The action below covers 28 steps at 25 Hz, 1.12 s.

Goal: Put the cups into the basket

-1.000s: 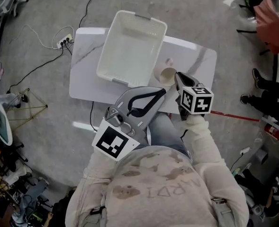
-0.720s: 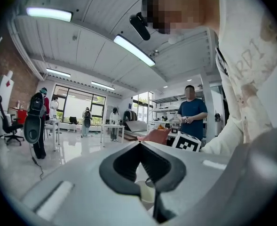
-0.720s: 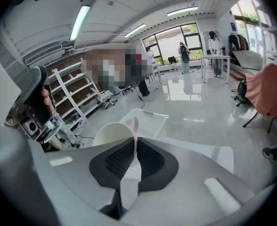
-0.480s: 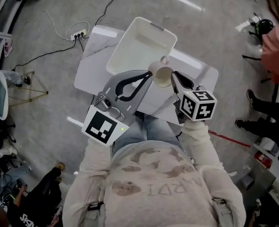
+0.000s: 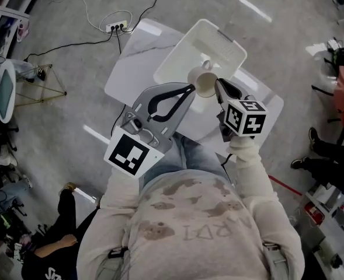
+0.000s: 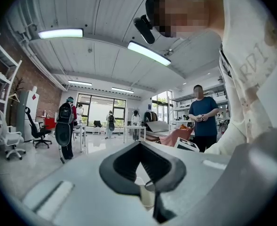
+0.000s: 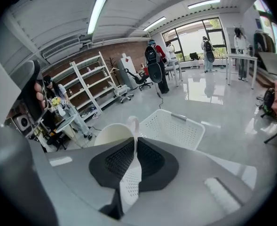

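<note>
A cream cup point(image 5: 204, 81) hangs in the air just over the near rim of the white perforated basket point(image 5: 218, 48), which stands on the white marble table point(image 5: 139, 63). My right gripper point(image 5: 216, 84) is shut on the cup's handle. In the right gripper view the handle point(image 7: 134, 125) sits pinched between the jaws, with the cup's body point(image 7: 111, 135) to the left and the basket point(image 7: 173, 126) beyond. My left gripper point(image 5: 189, 88) hovers beside the cup with its jaw tips together and nothing held. In the left gripper view its jaws point(image 6: 150, 188) form a shut loop.
A power strip with cables point(image 5: 116, 25) lies on the floor beyond the table's far left corner. Several people stand around the room, one by the lower left point(image 5: 58, 238). Shelving point(image 7: 84, 91) lines the brick wall. The table's left half is bare marble.
My right gripper has lifted the cup off the table and carried it forward to the basket's near rim. The left gripper has moved forward alongside it. The head camera's view has shifted.
</note>
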Motion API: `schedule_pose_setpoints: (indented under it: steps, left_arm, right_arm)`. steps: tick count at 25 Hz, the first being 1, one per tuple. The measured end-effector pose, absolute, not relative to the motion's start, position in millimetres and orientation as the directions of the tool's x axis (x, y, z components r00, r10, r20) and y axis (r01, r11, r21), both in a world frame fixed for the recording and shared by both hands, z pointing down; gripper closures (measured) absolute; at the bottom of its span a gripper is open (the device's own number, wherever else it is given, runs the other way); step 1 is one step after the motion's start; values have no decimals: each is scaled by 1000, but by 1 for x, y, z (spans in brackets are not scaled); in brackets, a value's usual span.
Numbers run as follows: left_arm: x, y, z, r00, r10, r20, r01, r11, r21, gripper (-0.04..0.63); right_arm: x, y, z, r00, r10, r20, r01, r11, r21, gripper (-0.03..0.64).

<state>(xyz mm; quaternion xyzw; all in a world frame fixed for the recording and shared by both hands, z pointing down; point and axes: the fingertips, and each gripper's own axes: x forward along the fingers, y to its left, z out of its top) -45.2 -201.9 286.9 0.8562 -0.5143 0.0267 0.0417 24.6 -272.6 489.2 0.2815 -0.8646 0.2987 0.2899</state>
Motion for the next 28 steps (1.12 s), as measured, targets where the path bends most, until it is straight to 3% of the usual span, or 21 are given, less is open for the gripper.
schedule_pose_setpoints:
  steps: [13, 28]
  left_arm:
    - [-130, -248, 325, 588, -793, 158, -808, -586, 66, 595]
    - [-155, -278, 388, 657, -733, 178, -754, -642, 140, 595]
  right_arm:
    - [-51, -300, 625, -507, -225, 832, -748, 594, -295, 572]
    - [-71, -316, 764, -339, -99, 936, -779, 588, -220, 572]
